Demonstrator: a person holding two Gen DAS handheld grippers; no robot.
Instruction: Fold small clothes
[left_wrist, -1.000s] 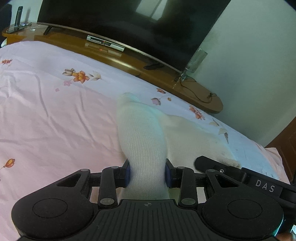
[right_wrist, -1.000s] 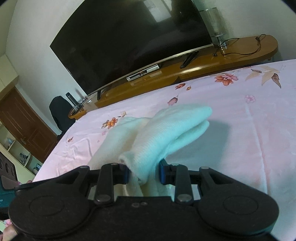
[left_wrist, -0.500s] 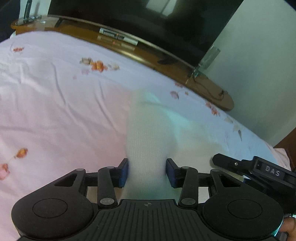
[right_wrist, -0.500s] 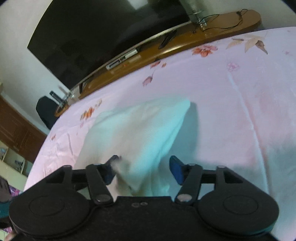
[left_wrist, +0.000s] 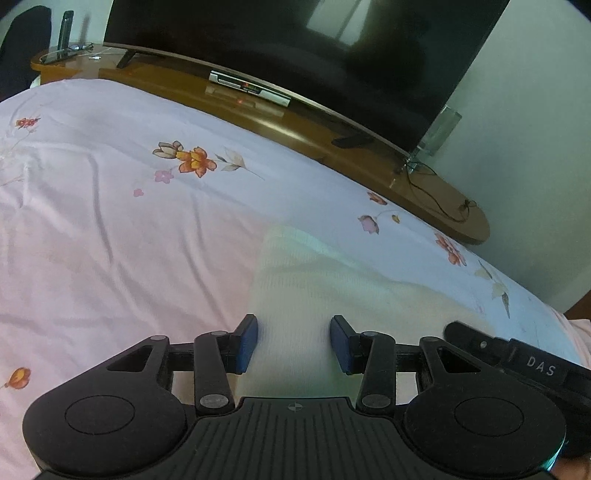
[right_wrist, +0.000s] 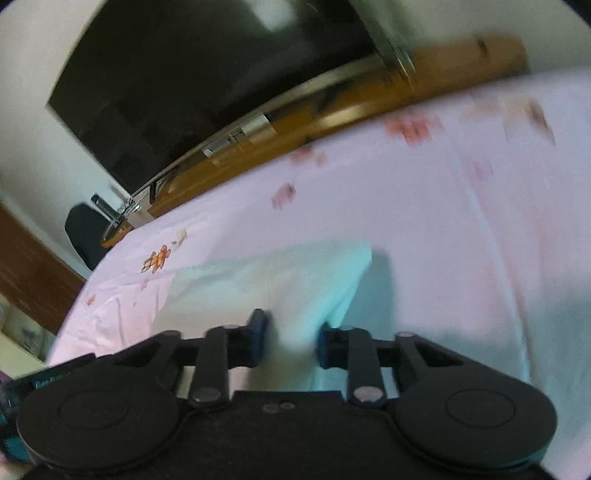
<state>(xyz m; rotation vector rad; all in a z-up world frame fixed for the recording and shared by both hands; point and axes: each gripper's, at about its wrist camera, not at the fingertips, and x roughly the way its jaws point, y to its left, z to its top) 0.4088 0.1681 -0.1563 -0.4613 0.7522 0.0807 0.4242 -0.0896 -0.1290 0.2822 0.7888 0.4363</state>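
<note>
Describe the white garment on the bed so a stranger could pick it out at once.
Start at the big dark television on the wooden stand, then come down onto the pink floral bedsheet. The white knitted garment lies on the sheet's near part, between the left tongs. It is the only plain white, ribbed cloth there; the sheet around it is pink with printed flowers.

**Soft knit, smooth cotton, glossy wood**

The white garment (left_wrist: 314, 295) is a fine ribbed knit, matt and soft-looking. The bedsheet (left_wrist: 129, 240) under it is thin, smooth pink cloth with printed flowers and shallow creases. The left gripper (left_wrist: 293, 343) is matt black plastic with a ridged housing, small metal pivot pins and 2 blue rubbery pads (left_wrist: 246, 343). The TV stand (left_wrist: 295, 122) is polished brown wood, shiny enough to reflect. The TV screen (left_wrist: 295, 48) is glossy black.
</note>
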